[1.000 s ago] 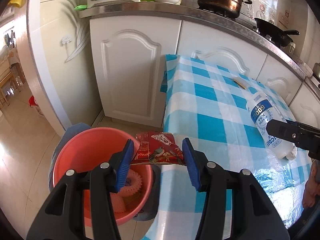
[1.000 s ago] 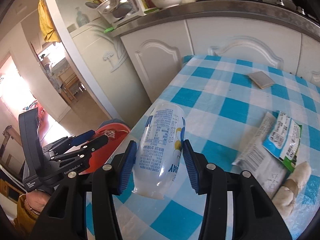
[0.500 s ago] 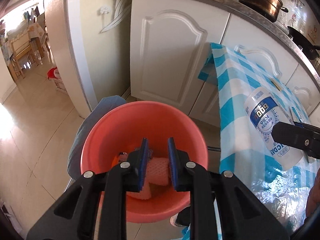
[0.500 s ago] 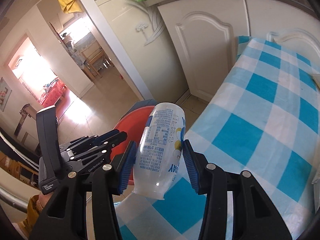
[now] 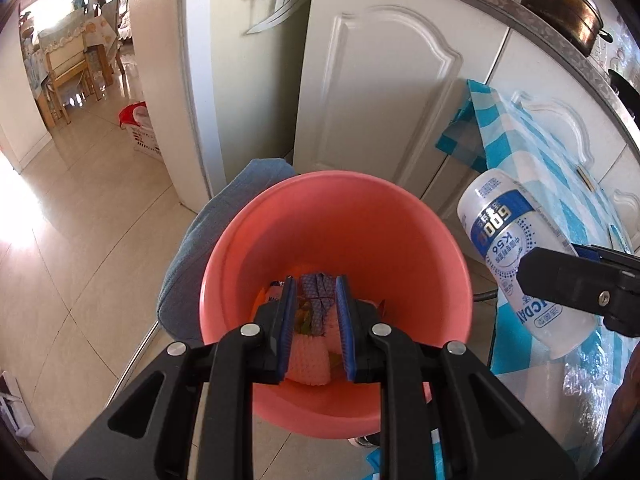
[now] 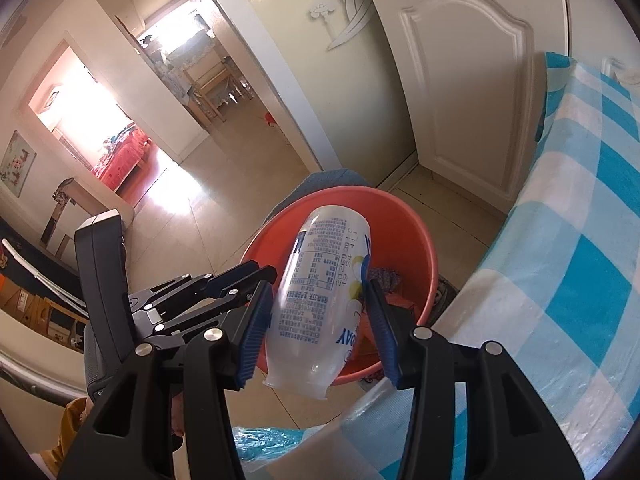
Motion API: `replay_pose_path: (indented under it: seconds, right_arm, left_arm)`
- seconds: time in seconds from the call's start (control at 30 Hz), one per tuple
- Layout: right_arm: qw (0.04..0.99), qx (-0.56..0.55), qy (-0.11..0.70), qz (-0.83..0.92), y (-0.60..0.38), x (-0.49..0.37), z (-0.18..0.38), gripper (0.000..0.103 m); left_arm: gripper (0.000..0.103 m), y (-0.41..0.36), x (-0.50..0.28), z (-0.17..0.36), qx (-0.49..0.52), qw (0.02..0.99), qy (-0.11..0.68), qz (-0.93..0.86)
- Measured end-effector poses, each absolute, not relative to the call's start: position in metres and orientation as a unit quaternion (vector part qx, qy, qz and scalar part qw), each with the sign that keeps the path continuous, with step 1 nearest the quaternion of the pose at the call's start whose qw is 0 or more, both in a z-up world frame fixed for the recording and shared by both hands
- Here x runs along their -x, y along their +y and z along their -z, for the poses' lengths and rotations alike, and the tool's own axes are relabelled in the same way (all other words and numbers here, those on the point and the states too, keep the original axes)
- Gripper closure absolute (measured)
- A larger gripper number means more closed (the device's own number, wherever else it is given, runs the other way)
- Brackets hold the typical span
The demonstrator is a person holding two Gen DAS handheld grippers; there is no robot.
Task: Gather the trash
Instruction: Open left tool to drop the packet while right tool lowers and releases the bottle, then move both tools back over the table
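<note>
**Bottle over the bucket**

The right claw (image 6: 316, 330) grips the bottle (image 6: 320, 300) above the bucket (image 6: 424, 248), beside the desk (image 6: 580, 240). The left claw (image 5: 316, 334) hangs part-open, empty, over wrappers (image 5: 316, 300) inside. Best centre it, then release low.

Floor: pale glossy tiles (image 5: 80, 264), a bright sun patch near the doorway.
Cabinets: white panelled doors (image 5: 384, 112) under a grey counter edge.
Wall: cream pillar (image 6: 280, 80) with a silvery leaf decal.
Doorway: opens to a sunlit room holding a wooden chair (image 5: 66, 76).
Far room: red bedding (image 6: 124, 152), bright daylight.
</note>
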State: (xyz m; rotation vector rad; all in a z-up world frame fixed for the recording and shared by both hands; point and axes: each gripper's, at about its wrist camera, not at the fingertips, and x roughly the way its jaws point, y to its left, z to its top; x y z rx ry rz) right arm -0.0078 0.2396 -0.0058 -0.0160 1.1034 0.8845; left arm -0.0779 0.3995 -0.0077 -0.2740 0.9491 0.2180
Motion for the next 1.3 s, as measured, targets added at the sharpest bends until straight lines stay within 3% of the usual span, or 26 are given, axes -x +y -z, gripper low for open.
replay_pose_path:
  seconds: [0.17, 0.27, 0.33, 0.43, 0.6, 0.7, 1.1, 1.2, 1.3]
  right_arm:
    - [0.756, 0.009, 0.516, -0.402, 0.247, 0.002, 0.015, 0.051]
    - [0.760, -0.004, 0.517, -0.394, 0.241, 0.000, 0.016, 0.038]
    - [0.765, -0.009, 0.514, -0.388, 0.235, 0.000, 0.014, 0.036]
    - [0.776, -0.016, 0.504, -0.379, 0.223, 0.001, 0.007, 0.031]
    - [0.798, -0.014, 0.483, -0.360, 0.199, 0.009, -0.007, 0.029]
    - [0.804, -0.026, 0.477, -0.354, 0.183, 0.010, -0.012, 0.019]
    - [0.828, -0.043, 0.450, -0.332, 0.133, 0.023, -0.033, 0.019]
    - [0.834, -0.046, 0.446, -0.323, 0.120, 0.027, -0.038, 0.013]
    - [0.840, -0.051, 0.440, -0.314, 0.107, 0.027, -0.044, 0.013]
  left_arm:
    - [0.079, 0.405, 0.080, 0.012, 0.137, 0.871, 0.457, -0.114]
    - [0.056, 0.408, 0.080, 0.016, 0.146, 0.868, 0.457, -0.127]
    - [0.034, 0.409, 0.081, 0.017, 0.144, 0.867, 0.456, -0.137]
    - [0.015, 0.408, 0.080, 0.017, 0.132, 0.865, 0.459, -0.155]
    - [0.015, 0.404, 0.079, 0.015, 0.127, 0.862, 0.464, -0.159]
    - [0.014, 0.399, 0.078, 0.011, 0.119, 0.865, 0.462, -0.158]
    - [0.010, 0.365, 0.077, -0.017, 0.089, 0.877, 0.448, -0.147]
    - [0.008, 0.354, 0.076, -0.026, 0.082, 0.882, 0.442, -0.141]
    - [0.008, 0.343, 0.074, -0.033, 0.071, 0.885, 0.439, -0.137]
